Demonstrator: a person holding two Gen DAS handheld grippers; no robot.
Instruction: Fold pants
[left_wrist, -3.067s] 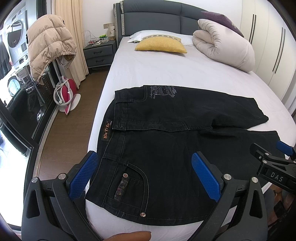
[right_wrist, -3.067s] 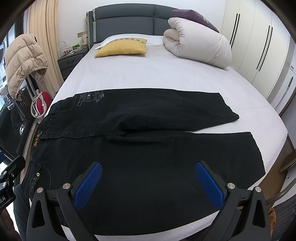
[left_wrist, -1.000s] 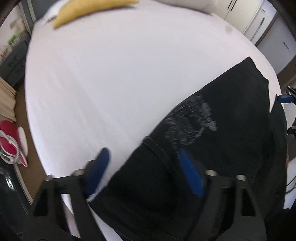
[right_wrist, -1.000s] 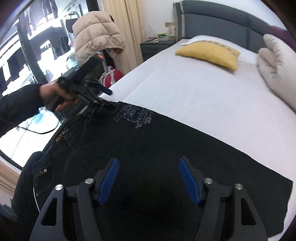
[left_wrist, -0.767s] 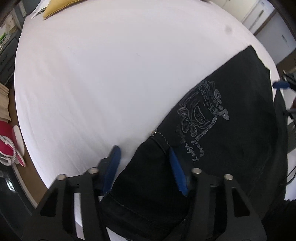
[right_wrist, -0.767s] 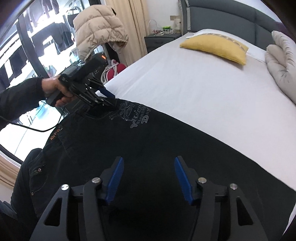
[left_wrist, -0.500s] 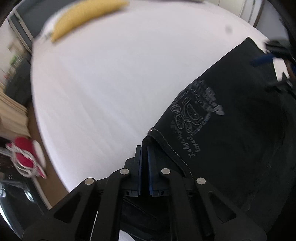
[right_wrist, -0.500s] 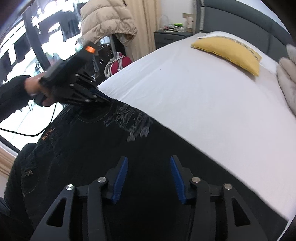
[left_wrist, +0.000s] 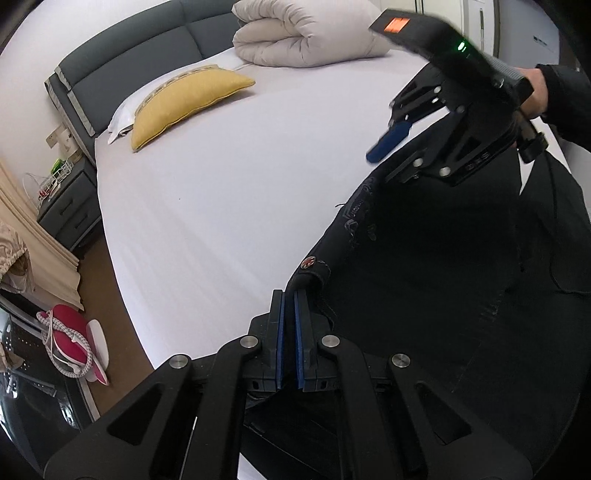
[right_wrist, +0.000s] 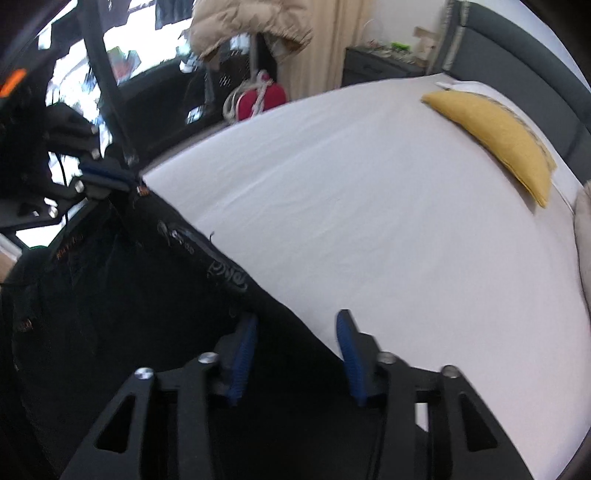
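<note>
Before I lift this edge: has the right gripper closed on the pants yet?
No, the right gripper stands open, its blue fingers apart astride the far edge of the pants.

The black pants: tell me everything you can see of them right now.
The black pants look like dark denim, with grey printed lettering and a metal button at the waistband corner. They lie on the white bed. The left tool is shut on that corner; the right tool, open, straddles their far edge.

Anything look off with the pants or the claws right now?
Nothing stands out. The left claw is shut on the pants at the waistband corner; the right claw is open, straddling the pants' far edge.
</note>
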